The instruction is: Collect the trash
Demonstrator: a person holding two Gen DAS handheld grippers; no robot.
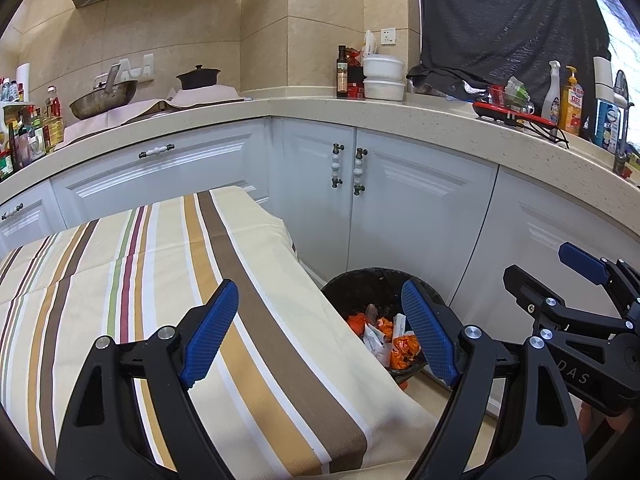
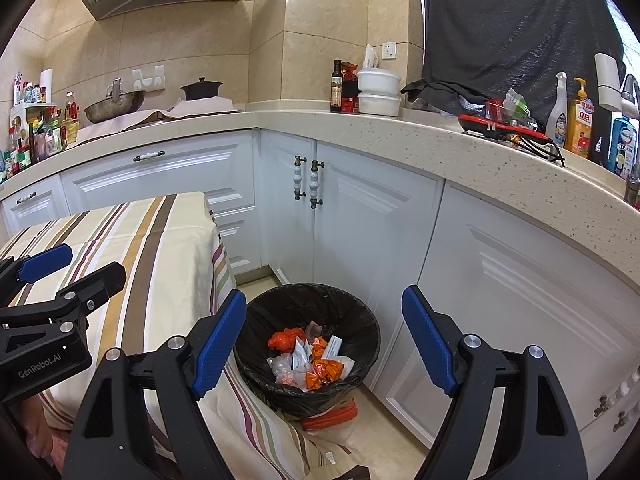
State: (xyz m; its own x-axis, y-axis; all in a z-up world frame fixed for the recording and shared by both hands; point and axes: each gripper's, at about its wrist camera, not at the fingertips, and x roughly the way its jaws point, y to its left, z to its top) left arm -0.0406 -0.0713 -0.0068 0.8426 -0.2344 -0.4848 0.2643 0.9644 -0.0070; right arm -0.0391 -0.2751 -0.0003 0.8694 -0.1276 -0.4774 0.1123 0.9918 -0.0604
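Orange trash (image 2: 320,370) below right gripper (image 2: 324,340)

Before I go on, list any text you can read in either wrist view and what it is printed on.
"GenRobot.AI": black body of the left tool, seen from the right wrist.
"DAS": black body of the right tool, seen from the left wrist; the word may be cut off.
Orange pump bottle on the speckled counter: label too blurred to read.
Wrappers in the black-lined bin: unreadable.

Beige tiled walls (image 2: 256,40), a speckled counter (image 2: 400,136) over white cabinets (image 2: 360,240), and a striped-clothed table (image 1: 140,260).
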